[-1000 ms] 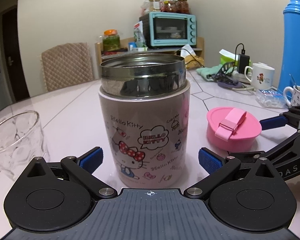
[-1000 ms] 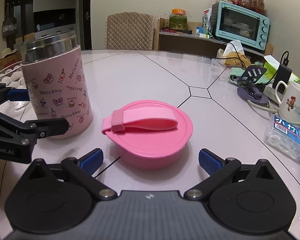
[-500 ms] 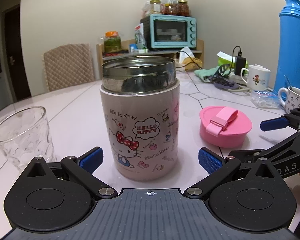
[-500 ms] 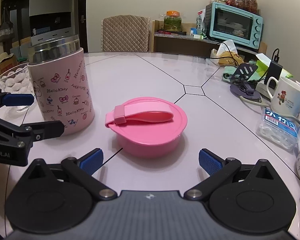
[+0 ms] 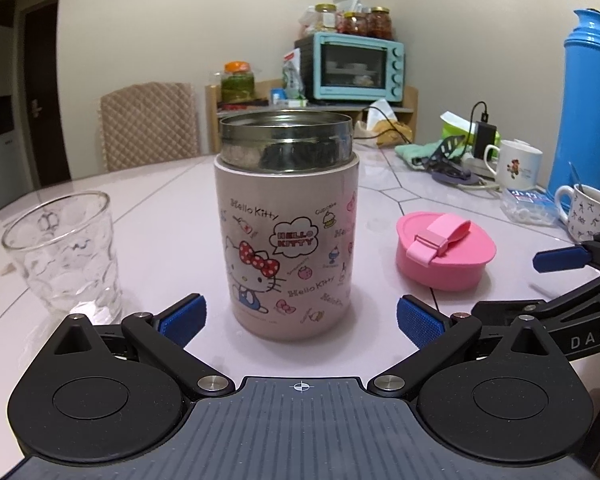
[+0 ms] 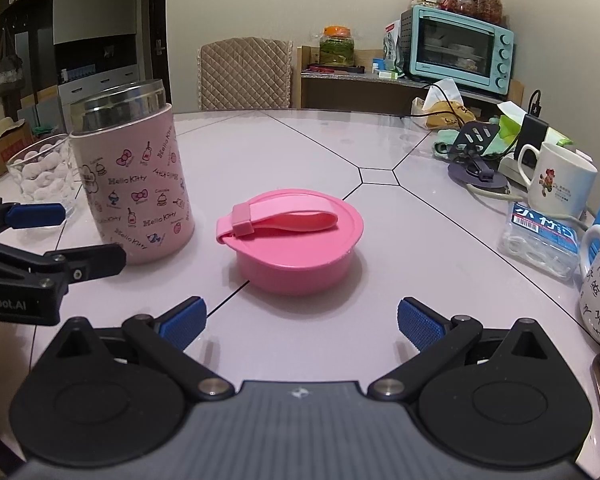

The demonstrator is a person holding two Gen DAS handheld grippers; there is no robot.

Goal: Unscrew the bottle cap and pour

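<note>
The left tongs (image 5: 300, 316) stand spread wide, and the pink flask (image 5: 288, 240) sits just ahead of them with bare surface (image 5: 168, 208) on both flanks. To its left the glass (image 5: 66, 252) stands near, leaving a passable lane between the two. To its right the pink cap (image 5: 444, 250) lies flat and apart from the flask, with an open strip between them. The right tongs (image 6: 302, 318), also spread, face the cap with clear surface in front of it. Beyond the cap the middle of the surface is open. The right edge is crowded: a plastic box (image 6: 540, 236), two mugs (image 6: 560, 180) and a blue thermos (image 5: 588, 100) block that side
</note>
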